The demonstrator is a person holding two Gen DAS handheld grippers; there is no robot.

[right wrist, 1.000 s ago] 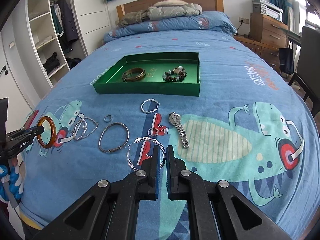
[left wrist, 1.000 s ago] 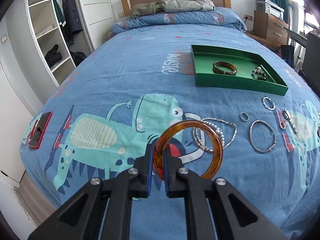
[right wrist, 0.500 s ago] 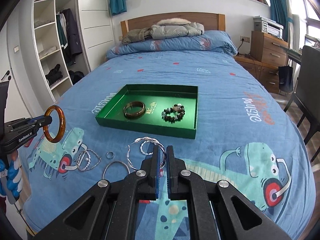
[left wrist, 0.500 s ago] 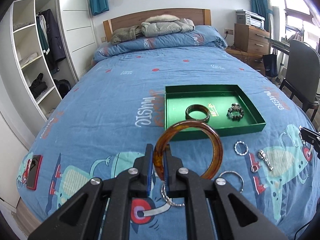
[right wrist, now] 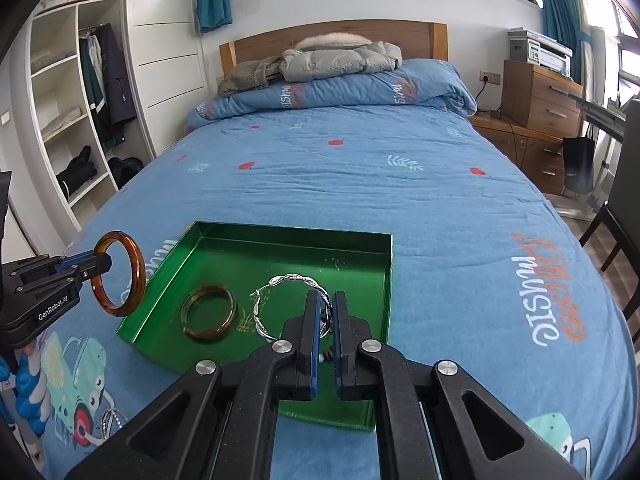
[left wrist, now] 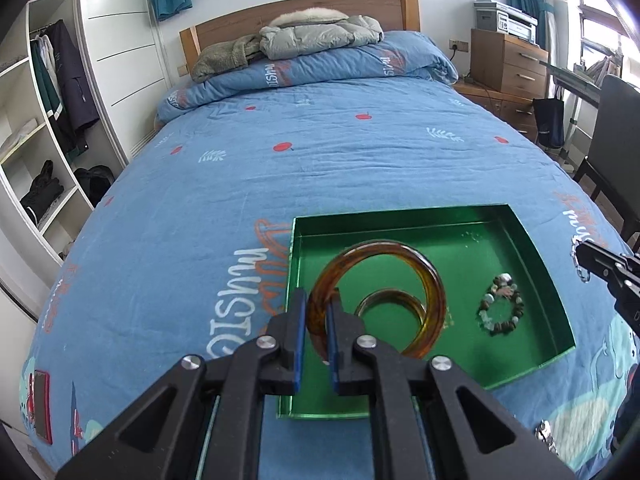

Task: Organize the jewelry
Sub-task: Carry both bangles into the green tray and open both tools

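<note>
At left, the left gripper [left wrist: 317,309] pinches an amber bangle [left wrist: 424,280] by its rim, holding it upright above the green tray's [left wrist: 532,248] left edge. The tray sits on the blue bedspread [left wrist: 320,168] near the foot edge of the bed, carrying a second amber bangle [right wrist: 208,314] and a beaded bracelet [left wrist: 502,304]. At right, the right gripper [right wrist: 327,312] is clamped on a twisted silver bangle [right wrist: 288,280], raised over the tray.
</note>
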